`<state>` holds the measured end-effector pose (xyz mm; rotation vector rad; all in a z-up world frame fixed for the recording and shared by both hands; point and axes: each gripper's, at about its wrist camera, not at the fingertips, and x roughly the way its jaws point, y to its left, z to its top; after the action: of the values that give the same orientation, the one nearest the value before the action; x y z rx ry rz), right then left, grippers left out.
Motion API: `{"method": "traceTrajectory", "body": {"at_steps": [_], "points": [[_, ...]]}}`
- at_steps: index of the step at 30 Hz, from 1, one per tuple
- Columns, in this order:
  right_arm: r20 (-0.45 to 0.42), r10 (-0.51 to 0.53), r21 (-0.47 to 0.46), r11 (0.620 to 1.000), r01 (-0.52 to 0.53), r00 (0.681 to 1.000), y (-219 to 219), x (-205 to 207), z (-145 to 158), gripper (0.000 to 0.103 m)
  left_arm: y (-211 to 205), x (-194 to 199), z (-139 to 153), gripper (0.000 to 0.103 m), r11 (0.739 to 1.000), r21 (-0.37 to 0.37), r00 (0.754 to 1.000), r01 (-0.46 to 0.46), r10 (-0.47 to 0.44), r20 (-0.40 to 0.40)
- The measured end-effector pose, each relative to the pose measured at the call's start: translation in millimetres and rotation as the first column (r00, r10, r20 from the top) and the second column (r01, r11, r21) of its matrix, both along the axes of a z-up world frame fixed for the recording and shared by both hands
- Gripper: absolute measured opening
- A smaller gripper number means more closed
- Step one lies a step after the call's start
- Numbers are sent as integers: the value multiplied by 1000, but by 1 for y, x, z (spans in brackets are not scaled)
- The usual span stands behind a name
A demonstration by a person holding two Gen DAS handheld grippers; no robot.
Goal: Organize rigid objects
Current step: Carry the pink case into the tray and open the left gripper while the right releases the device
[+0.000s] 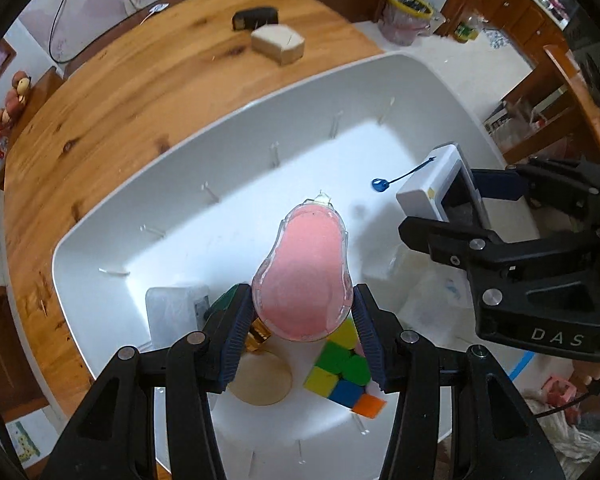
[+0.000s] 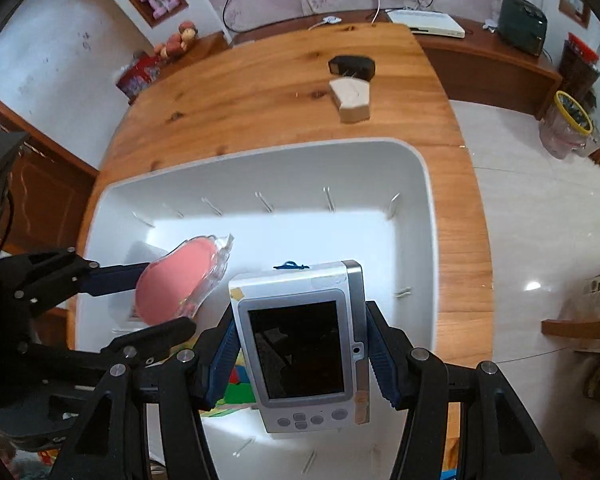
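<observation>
While both hang over the white bin (image 2: 426,216), left gripper (image 1: 302,334) pinches pink case (image 1: 306,272); right gripper (image 2: 300,354) pinches handheld device (image 2: 300,344).

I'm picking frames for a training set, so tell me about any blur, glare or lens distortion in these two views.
Left wrist view: strong fisheye bending of the white bin and table; the tan box is slightly smeared. Right wrist view: same curvature, dark corners; the handheld device has reflections on its screen, and glare shows on the floor.
</observation>
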<state>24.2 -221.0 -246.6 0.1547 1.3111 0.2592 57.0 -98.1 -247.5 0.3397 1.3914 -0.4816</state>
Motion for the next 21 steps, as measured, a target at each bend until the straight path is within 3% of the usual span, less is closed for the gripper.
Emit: {"method": "traceTrajectory", "body": {"at_steps": [9, 14, 21], "points": [[-19, 52, -98, 994, -53, 998, 18, 13, -16, 60, 6, -4, -11, 55, 998, 61, 1000, 8, -6, -25], [4, 76, -108, 991, -75, 997, 26, 10, -11, 67, 8, -11, -2, 76, 996, 87, 1000, 23, -22, -16], [93, 130, -172, 979, -113, 987, 37, -3, 12, 70, 19, -15, 17, 76, 998, 66, 1000, -1, 1, 1]]}}
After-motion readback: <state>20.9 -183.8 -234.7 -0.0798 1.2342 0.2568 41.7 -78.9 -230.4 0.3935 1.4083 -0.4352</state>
